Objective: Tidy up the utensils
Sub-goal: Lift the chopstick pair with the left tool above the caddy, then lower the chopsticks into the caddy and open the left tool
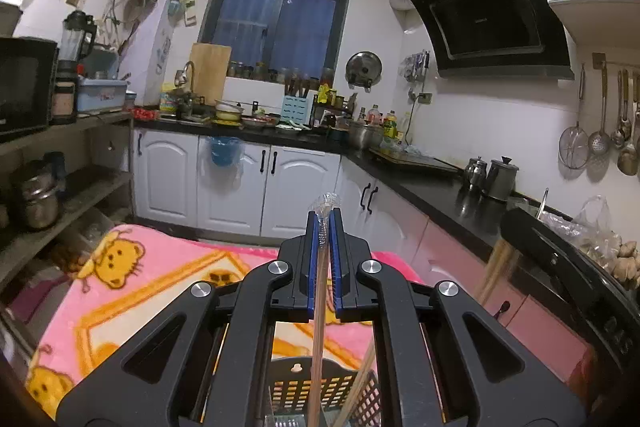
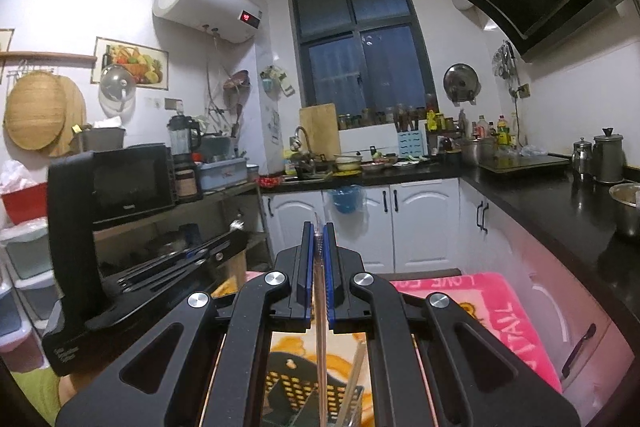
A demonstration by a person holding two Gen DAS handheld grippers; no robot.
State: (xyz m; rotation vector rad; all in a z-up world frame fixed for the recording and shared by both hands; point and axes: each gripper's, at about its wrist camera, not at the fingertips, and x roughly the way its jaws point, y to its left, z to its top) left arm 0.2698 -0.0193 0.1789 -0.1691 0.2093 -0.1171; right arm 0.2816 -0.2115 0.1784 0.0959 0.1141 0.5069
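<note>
Both tongs are held out level toward the kitchen window. The left tongs are clamped narrow on a clear plastic utensil, its tip poking past the pads. The right tongs pinch a similar thin clear utensil. Below them, on the desk's pink blanket, a dark slotted utensil basket holds wooden chopsticks.
</note>
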